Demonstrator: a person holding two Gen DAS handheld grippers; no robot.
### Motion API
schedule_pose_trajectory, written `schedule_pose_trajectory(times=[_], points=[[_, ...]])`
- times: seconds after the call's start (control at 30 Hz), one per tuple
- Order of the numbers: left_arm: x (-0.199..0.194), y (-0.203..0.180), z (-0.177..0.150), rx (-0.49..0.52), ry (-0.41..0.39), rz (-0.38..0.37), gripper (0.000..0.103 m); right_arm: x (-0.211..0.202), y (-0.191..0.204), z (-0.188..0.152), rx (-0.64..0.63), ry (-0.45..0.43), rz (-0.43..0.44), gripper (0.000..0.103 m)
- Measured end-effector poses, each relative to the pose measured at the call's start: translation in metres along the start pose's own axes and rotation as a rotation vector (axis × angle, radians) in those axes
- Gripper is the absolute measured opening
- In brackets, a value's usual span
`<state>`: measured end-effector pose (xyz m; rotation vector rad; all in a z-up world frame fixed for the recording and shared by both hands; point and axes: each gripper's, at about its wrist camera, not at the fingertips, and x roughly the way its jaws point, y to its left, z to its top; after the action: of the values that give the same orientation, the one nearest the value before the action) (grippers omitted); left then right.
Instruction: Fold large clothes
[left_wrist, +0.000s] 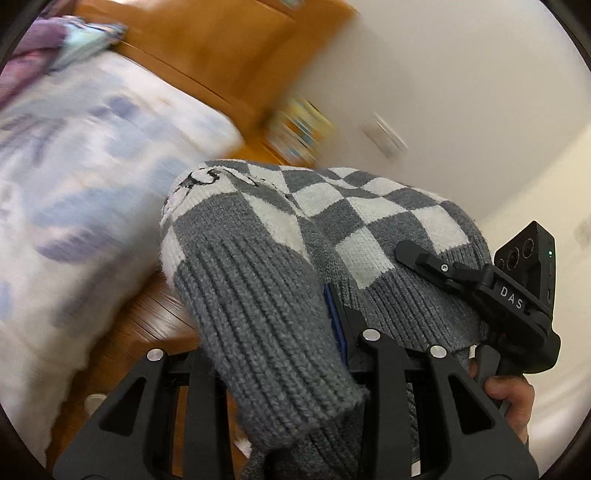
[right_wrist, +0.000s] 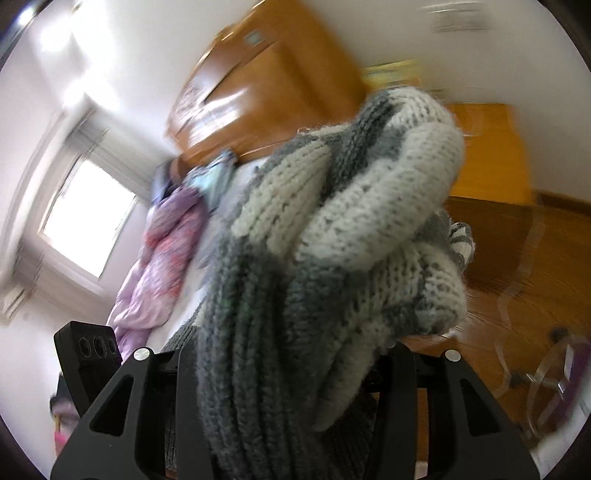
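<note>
A grey and white checkered knit sweater with a ribbed grey hem is held up in the air. My left gripper is shut on its hem, and the knit drapes over the fingers and hides the tips. The right gripper shows in the left wrist view at the right, pressed into the same sweater, with a hand below it. In the right wrist view the sweater bunches over my right gripper, which is shut on it. The left gripper's body shows at lower left.
A bed with a pale floral cover lies at left, with a pink and purple quilt on it. An orange wooden wardrobe and headboard stand behind. Wooden floor with a clear chair is at right.
</note>
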<state>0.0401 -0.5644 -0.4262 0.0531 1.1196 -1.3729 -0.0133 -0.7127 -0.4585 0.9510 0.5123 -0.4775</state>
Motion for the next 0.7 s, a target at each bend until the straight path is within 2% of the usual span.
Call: schedule_pose_trajectory(times=[0.07, 0.17, 0.23, 0.37, 0.43, 0.5, 0.57, 0.6, 0.63, 0.7], points=[[-0.01, 0.039, 0.026, -0.026, -0.05, 0.046, 0.03, 0.053, 0.029, 0.017, -0.043, 0.032, 0.056, 0.04], [-0.025, 0.12, 0.082, -0.053, -0.14, 0.152, 0.03, 0.15, 0.077, 0.047, -0.11, 0.077, 0.15, 0.04], [-0.029, 0.16, 0.112, -0.057, -0.183, 0.215, 0.03, 0.226, 0.108, 0.067, -0.14, 0.105, 0.236, 0.04], [-0.034, 0.24, 0.155, -0.048, -0.287, 0.353, 0.03, 0.349, 0.139, 0.093, -0.172, 0.151, 0.364, 0.04], [-0.015, 0.279, 0.164, -0.044, -0.334, 0.419, 0.03, 0.403, 0.14, 0.099, -0.183, 0.185, 0.4, 0.04], [0.009, 0.311, 0.161, -0.048, -0.337, 0.471, 0.03, 0.457, 0.129, 0.1, -0.178, 0.249, 0.377, 0.041], [0.04, 0.348, 0.15, -0.128, -0.298, 0.488, 0.03, 0.504, 0.111, 0.094, -0.171, 0.342, 0.283, 0.042], [0.066, 0.371, 0.137, -0.182, -0.221, 0.516, 0.03, 0.524, 0.102, 0.086, -0.177, 0.399, 0.231, 0.042], [0.083, 0.382, 0.128, -0.221, -0.164, 0.511, 0.034, 0.538, 0.095, 0.078, -0.19, 0.447, 0.184, 0.044], [0.108, 0.39, 0.103, -0.257, -0.057, 0.529, 0.039, 0.557, 0.078, 0.059, -0.224, 0.534, 0.072, 0.052]])
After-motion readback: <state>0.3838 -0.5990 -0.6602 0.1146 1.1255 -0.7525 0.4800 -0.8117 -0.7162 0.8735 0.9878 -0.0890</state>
